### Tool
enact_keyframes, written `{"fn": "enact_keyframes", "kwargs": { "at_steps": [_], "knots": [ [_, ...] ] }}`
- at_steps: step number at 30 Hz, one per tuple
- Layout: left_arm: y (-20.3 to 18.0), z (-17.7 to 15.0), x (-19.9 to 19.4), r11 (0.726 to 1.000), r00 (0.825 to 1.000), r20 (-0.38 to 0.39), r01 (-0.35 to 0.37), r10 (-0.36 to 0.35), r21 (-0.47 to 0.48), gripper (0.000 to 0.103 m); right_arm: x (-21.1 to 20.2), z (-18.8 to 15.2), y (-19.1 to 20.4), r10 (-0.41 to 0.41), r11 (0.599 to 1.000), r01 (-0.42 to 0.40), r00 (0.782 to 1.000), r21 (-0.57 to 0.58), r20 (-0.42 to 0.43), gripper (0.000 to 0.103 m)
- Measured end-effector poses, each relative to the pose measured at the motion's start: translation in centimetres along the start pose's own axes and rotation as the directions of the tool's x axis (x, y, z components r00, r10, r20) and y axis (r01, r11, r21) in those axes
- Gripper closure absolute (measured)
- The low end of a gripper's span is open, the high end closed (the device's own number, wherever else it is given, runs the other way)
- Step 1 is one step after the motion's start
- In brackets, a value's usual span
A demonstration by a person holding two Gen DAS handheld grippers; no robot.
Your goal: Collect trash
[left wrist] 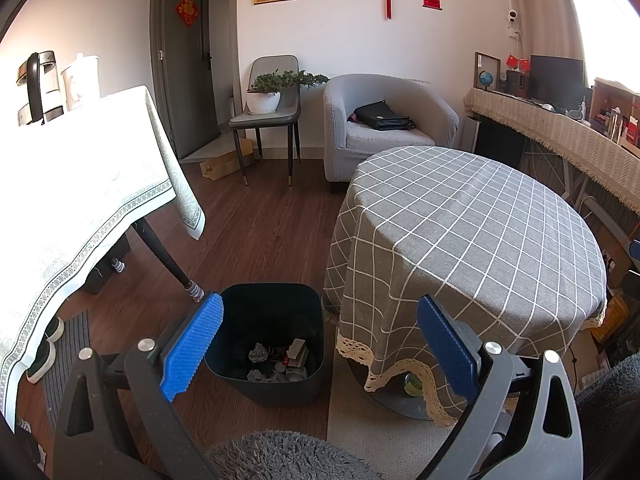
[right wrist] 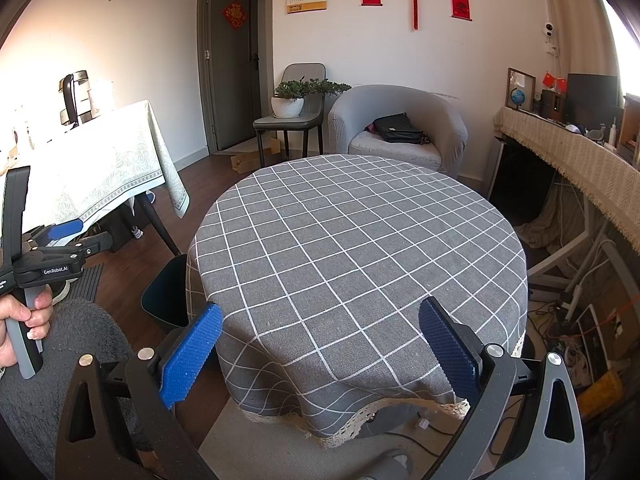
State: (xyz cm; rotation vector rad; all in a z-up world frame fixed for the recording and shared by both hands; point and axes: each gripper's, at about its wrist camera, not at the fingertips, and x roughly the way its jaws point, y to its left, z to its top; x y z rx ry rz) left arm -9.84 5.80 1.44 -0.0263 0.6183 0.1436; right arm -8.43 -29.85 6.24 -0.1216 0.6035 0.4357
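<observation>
A dark bin [left wrist: 266,340] stands on the wood floor left of the round table [left wrist: 480,240]. It holds crumpled paper [left wrist: 258,354] and small cartons [left wrist: 297,350]. My left gripper [left wrist: 320,338] is open and empty, above and in front of the bin. In the right wrist view my right gripper [right wrist: 320,346] is open and empty over the near edge of the round table [right wrist: 360,240], whose grey checked cloth is bare. The bin's edge [right wrist: 168,292] shows left of the table. The left gripper [right wrist: 60,236] is held in a hand at the far left.
A rectangular table with a white cloth [left wrist: 72,200] stands at the left. A grey armchair [left wrist: 384,128] with a black bag and a chair with a potted plant [left wrist: 268,96] stand at the back wall. A long sideboard [right wrist: 568,152] runs along the right. A small object [left wrist: 412,384] lies under the round table.
</observation>
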Motion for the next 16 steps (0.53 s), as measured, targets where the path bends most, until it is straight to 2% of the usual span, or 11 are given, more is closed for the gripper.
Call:
{"fn": "enact_keyframes", "kwargs": {
  "at_steps": [16],
  "knots": [
    [-0.28,0.46,-0.20,1.000,1.000,-0.006,-0.002,0.002,-0.001,0.004,0.07,0.02,-0.14,0.000,1.000,0.000,1.000,-0.008,0.000,0.004]
  ]
}}
